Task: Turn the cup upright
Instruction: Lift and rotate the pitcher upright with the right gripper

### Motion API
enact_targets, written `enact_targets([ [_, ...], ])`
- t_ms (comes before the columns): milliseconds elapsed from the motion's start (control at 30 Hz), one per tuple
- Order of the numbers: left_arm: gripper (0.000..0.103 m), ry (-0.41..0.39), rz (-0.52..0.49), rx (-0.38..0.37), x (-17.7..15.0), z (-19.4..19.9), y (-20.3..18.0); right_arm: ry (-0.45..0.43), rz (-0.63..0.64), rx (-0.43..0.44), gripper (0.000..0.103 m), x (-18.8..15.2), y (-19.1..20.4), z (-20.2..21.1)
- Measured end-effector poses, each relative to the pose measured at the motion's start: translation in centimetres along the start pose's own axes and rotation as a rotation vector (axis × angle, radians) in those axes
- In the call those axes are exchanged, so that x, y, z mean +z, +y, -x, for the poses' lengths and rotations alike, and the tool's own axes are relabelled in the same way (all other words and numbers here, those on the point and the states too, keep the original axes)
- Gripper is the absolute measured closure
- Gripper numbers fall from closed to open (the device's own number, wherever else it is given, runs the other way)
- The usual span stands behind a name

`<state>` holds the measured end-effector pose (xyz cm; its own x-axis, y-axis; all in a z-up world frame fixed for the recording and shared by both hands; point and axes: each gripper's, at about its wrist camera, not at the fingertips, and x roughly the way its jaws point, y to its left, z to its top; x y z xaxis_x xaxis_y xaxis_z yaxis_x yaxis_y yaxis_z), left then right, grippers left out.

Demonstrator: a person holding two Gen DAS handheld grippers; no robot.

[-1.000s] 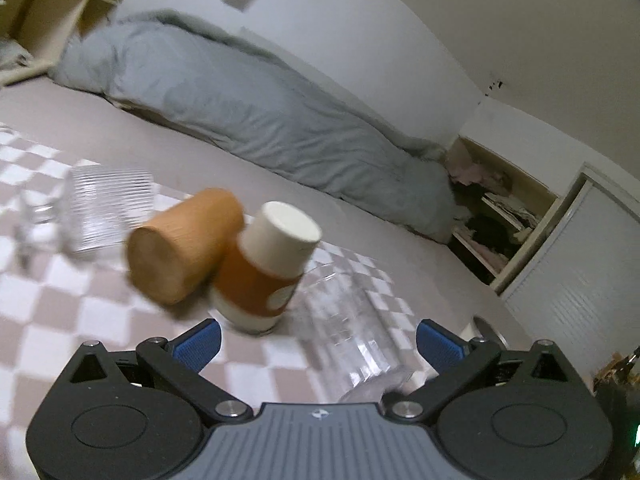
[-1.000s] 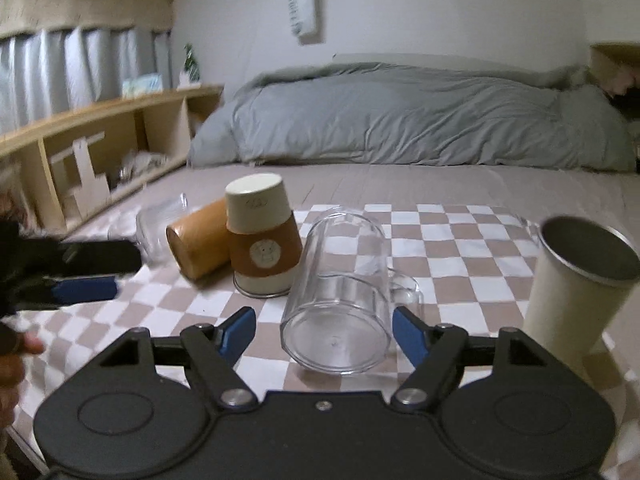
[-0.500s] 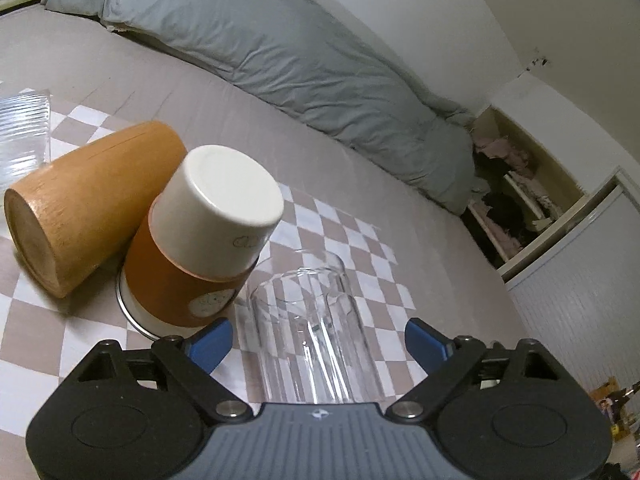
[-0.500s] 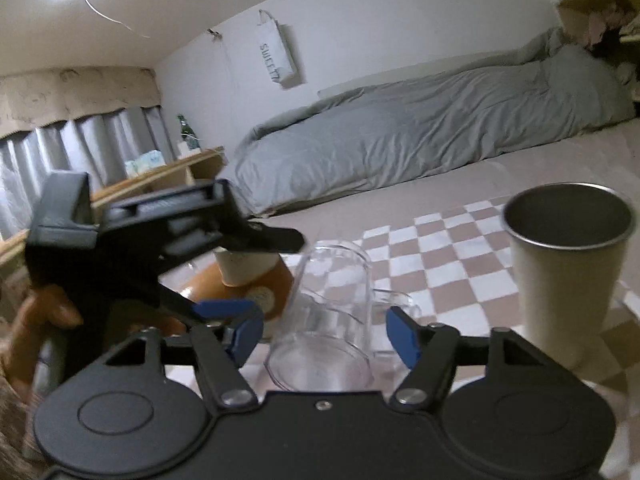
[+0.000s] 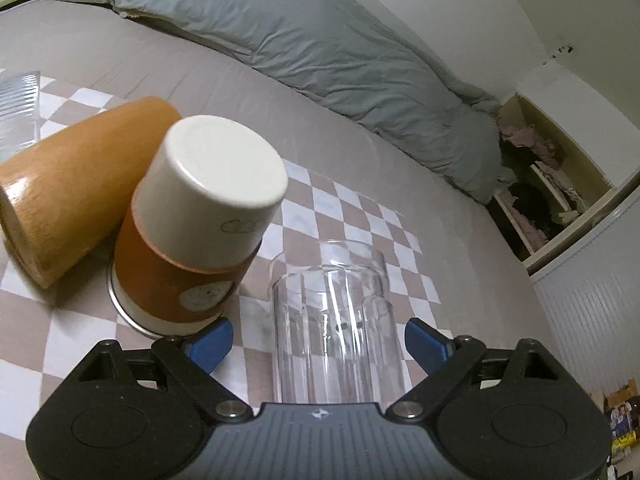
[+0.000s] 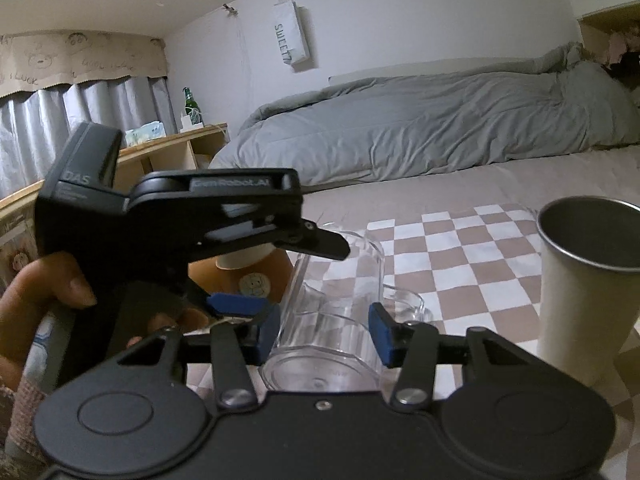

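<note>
Grey duvet [image 5: 320, 52] at the back; checked cloth [image 5: 352, 216] with a wooden cup [image 5: 68, 184] on its side, touching an upturned orange-and-white cup [image 5: 192, 236]; steel cup [image 6: 580, 284] upright at right; clear glass mug [image 6: 332, 320] on its side between both grippers; left gripper [image 5: 318, 344] jaws spread around it; right gripper [image 6: 324, 332] jaws spread, close beside its base

ribbed glass [image 5: 18, 108] cut off at left edge, wooden cup [image 6: 204, 274] mostly hidden
</note>
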<state>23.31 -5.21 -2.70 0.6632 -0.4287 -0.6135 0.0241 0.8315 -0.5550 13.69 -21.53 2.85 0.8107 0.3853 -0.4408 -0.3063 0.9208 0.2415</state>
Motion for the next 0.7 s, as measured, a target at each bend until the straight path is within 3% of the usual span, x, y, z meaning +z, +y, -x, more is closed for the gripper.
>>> enact_targets([
  [233,0.011,0.002,-0.001,0.013,0.6,-1.2,-0.8,-0.015,0.015,0.002,0.053,-0.6,0.1,0.6],
  [367,0.027,0.019,-0.003,-0.020,0.9,-1.3,-1.2,-0.019,0.017,0.013,0.053,-0.7,-0.1,1.0],
  [433,0.027,0.019,-0.023,-0.015,0.9,-1.0,-1.7,-0.022,0.021,0.016,0.053,-0.8,-0.2,1.1],
  [567,0.027,-0.016,-0.105,-0.011,0.2,0.1,-2.9,-0.025,0.017,0.025,0.053,-0.9,-0.3,1.5],
  [700,0.027,-0.080,-0.263,0.011,-1.2,1.9,-5.2,-0.027,0.004,0.049,0.054,-1.1,-0.7,2.1],
])
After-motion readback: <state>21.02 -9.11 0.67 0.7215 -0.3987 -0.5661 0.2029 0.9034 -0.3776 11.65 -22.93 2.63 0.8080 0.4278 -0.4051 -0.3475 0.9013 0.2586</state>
